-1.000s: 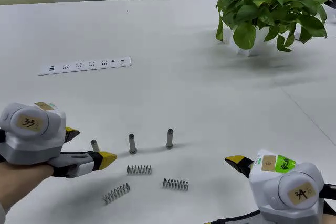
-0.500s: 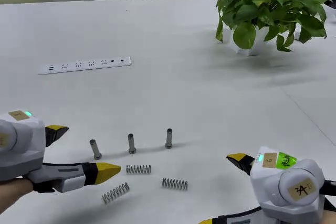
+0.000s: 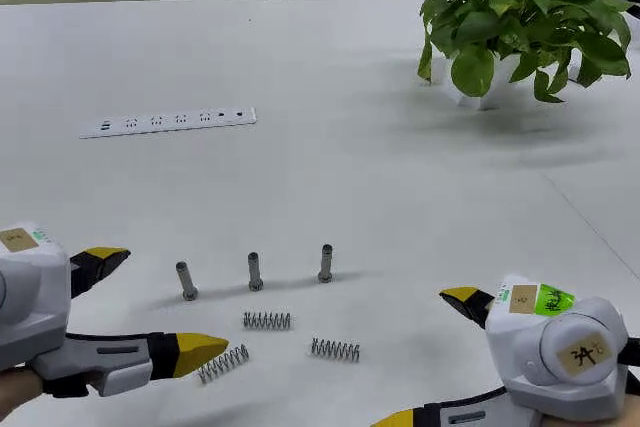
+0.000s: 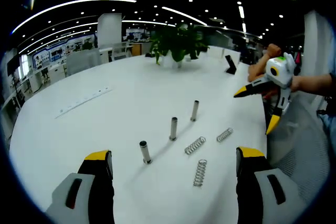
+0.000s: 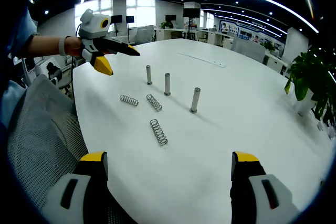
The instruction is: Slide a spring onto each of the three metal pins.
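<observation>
In the head view, three pins stand upright in a row on the tabletop. Three springs lie loose just at their 6 o'clock side. The left gripper sits at 8 o'clock and the right gripper at 4 o'clock, both with jaws spread and empty.

In the left gripper view, pins and springs lie ahead between the parted jaws.

In the right gripper view, they lie toward 12 o'clock.

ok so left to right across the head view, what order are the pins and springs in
left pin → slanted spring → middle pin → right pin; middle spring and right spring overlap pins sideways, so left out
</observation>
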